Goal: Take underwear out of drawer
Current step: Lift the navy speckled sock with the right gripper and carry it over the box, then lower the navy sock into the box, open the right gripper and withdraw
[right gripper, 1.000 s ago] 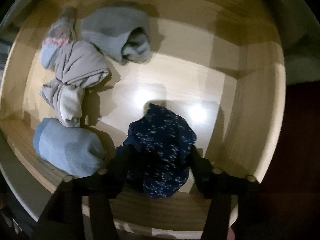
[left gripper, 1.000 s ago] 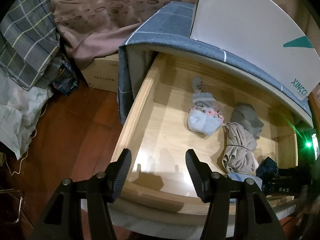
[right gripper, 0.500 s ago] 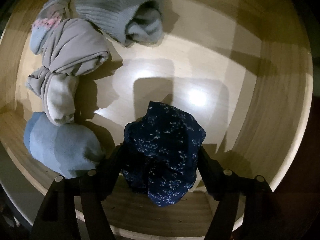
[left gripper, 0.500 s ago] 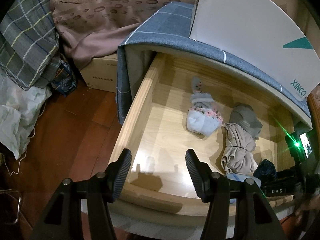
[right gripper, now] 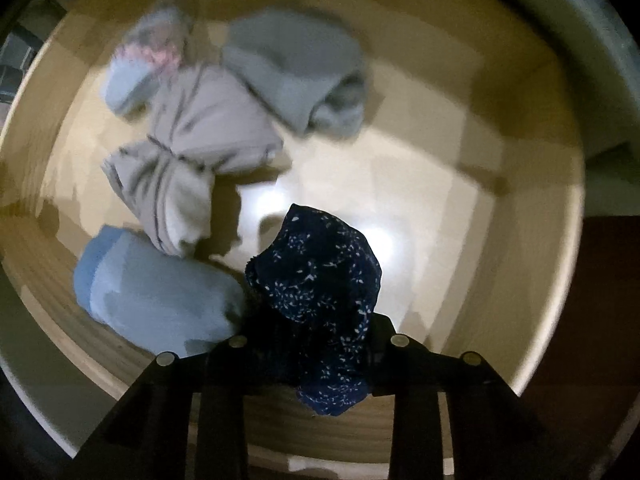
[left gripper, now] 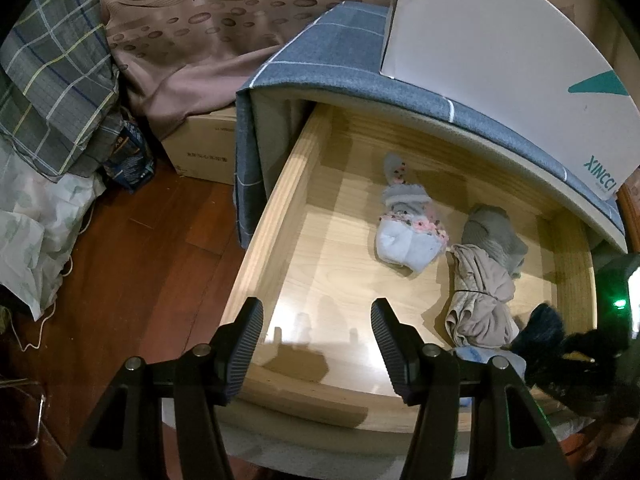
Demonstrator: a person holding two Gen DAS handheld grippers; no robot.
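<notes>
A: Closed since the earlier frame, the right gripper point(right gripper: 316, 344) now pinches the dark blue underwear point(right gripper: 320, 288), where a moment ago its fingers stood apart on either side of it.

B: And the largest thing in view?

A: That is the wooden drawer point(left gripper: 276, 216), pulled out from under a blue checked cover point(left gripper: 332, 64), with a white box point(left gripper: 500, 56) on top. A wood floor point(left gripper: 132, 264) lies to its left.

B: What lies inside?

A: A beige bundle point(left gripper: 480, 300) sits near the front right, touching a grey sock roll point(left gripper: 496, 236) behind it. A white sock pair point(left gripper: 408, 236) with pink trim lies just left of those. A light blue roll point(right gripper: 156, 296) rests against the front wall, touching the underwear.

B: Where is the underwear exactly?

A: At the drawer's front right corner, bunched between the right fingers.

B: And the left gripper point(left gripper: 316, 340)?

A: It hovers over the bare front left of the drawer, fingers wide, nothing between them.
</notes>
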